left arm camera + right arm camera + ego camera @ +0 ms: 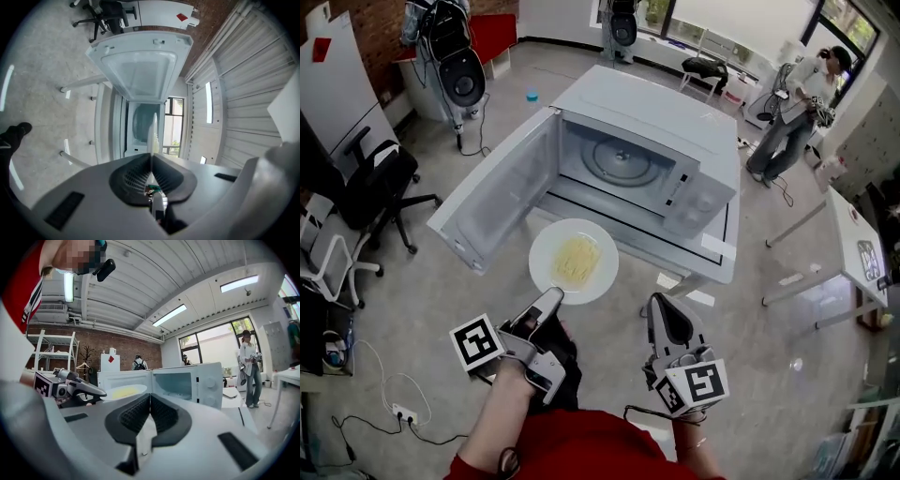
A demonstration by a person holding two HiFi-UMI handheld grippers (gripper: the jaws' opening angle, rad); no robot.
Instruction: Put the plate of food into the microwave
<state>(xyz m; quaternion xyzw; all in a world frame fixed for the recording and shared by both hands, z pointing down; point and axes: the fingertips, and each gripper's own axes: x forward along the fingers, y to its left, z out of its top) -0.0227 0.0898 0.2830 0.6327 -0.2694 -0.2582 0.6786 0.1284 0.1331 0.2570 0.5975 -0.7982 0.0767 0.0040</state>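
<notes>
Now, your left gripper (551, 298): pinches the plate (574, 261) by its near rim.
Plate: hangs before the open microwave (675, 112), clear of the door (492, 202).
Your right gripper (664, 305): jaws together, empty.

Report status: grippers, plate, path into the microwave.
Left hand-held gripper shut on plate rim; right hand-held gripper shut, empty. Food plate held just outside open microwave. Door swung wide, nothing blocking.

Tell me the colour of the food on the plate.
Pale yellow food on a white plate; the head view shows it best.
</notes>
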